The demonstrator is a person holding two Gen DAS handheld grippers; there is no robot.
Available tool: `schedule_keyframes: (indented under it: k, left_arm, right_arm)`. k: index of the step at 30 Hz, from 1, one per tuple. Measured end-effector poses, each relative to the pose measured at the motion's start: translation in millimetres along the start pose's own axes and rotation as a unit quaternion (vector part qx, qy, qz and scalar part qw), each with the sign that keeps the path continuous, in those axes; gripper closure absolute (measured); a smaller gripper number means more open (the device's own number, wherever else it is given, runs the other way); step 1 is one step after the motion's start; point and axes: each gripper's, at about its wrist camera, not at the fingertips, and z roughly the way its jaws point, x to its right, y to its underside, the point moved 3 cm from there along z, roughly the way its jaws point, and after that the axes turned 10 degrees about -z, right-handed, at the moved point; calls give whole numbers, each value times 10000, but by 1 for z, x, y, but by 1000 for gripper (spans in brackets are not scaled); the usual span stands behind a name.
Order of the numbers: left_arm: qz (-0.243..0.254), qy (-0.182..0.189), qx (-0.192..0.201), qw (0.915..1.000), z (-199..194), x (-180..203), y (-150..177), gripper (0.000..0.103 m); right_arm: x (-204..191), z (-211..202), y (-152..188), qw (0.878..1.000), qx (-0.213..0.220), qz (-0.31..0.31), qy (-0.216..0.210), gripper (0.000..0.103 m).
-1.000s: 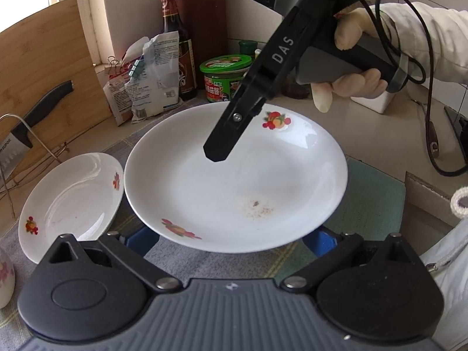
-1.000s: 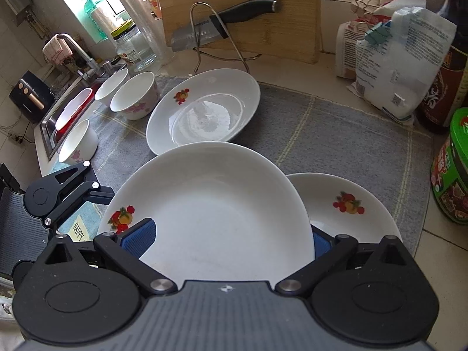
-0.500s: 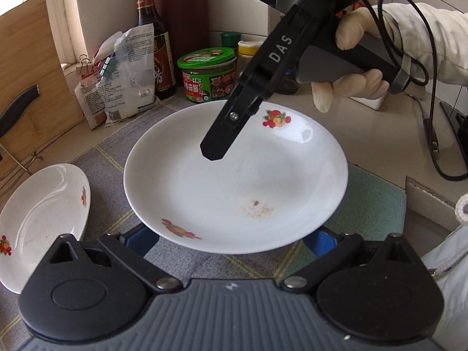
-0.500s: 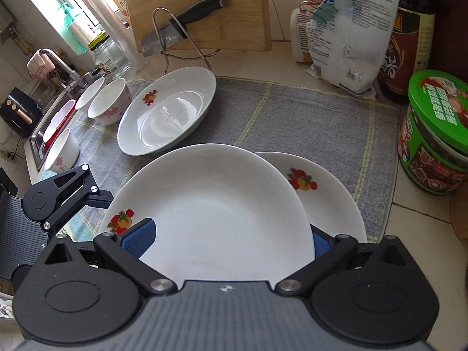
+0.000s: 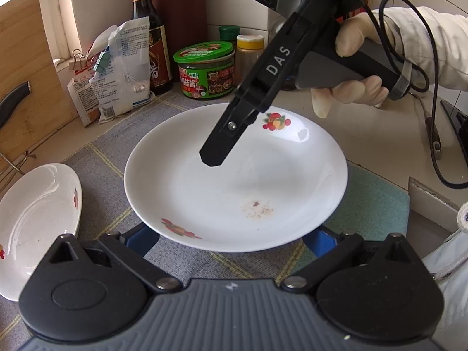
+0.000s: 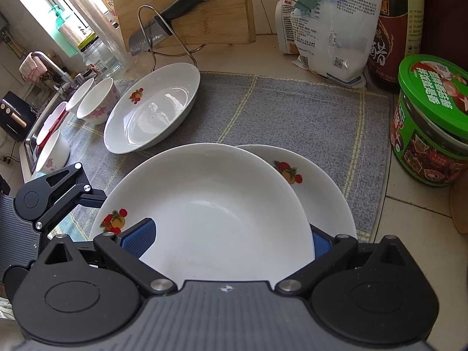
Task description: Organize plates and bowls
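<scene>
A white plate with fruit prints (image 5: pixel 234 181) is held above the grey mat. My left gripper (image 5: pixel 231 241) grips its near rim and my right gripper (image 6: pixel 225 238) grips the opposite rim; the right gripper's finger (image 5: pixel 234 125) reaches over the plate in the left wrist view. The same plate (image 6: pixel 210 210) fills the right wrist view. A second plate (image 6: pixel 321 187) lies on the mat under it, offset right. A third plate (image 6: pixel 152 108) lies farther left on the mat, also in the left wrist view (image 5: pixel 35 222). Floral bowls (image 6: pixel 98 101) stand beyond it.
A green-lidded jar (image 6: pixel 433 120), a dark sauce bottle (image 6: pixel 397 29) and clipped bags (image 6: pixel 330 26) line the mat's (image 6: pixel 292 117) far and right sides. A cutting board with a knife on a wire rack (image 6: pixel 163 32) stands at the back. The sink (image 6: pixel 44 122) is at left.
Both grippers carried the held plate to the right across the mat, so the jar and bottle came closer. The plate underneath now shows more to the right.
</scene>
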Motion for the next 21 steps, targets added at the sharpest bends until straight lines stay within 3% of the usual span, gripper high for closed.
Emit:
schedule_keyframes:
  k: [21]
  left_arm:
    - [31, 142, -101, 9998, 8, -7, -5, 1]
  right_arm:
    - [6, 4, 9, 9994, -119, 137, 289, 0]
